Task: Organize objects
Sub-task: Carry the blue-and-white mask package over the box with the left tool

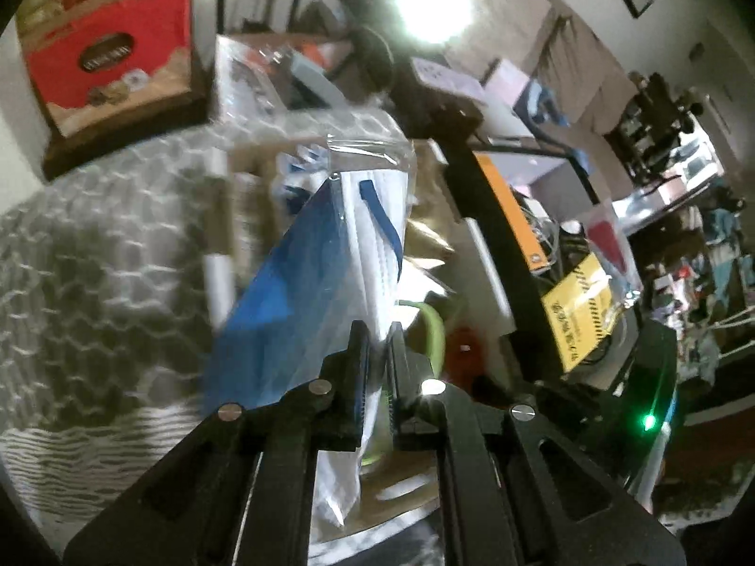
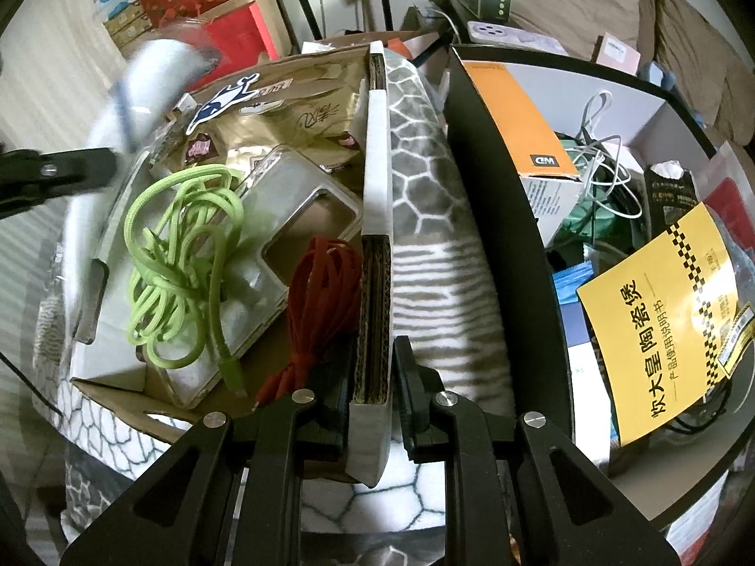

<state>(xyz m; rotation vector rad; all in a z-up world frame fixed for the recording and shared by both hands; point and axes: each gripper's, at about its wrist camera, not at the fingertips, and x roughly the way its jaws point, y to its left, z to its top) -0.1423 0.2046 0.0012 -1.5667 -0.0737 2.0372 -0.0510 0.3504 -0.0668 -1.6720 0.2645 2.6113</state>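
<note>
Left gripper [image 1: 377,353] pinches a bagged pack of masks [image 1: 363,236], held above the cardboard box [image 2: 373,217]; right gripper [image 2: 373,368] clamps the box wall. Green cord [image 2: 179,254], red cord [image 2: 321,292] already inside; black bin [image 2: 495,217] looks cluttered — plenty left.

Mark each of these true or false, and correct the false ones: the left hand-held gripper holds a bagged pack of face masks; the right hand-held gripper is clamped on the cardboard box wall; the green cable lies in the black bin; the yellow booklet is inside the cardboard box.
1. The left hand-held gripper holds a bagged pack of face masks. True.
2. The right hand-held gripper is clamped on the cardboard box wall. True.
3. The green cable lies in the black bin. False: it lies in the cardboard box.
4. The yellow booklet is inside the cardboard box. False: it sits in the black bin.
</note>
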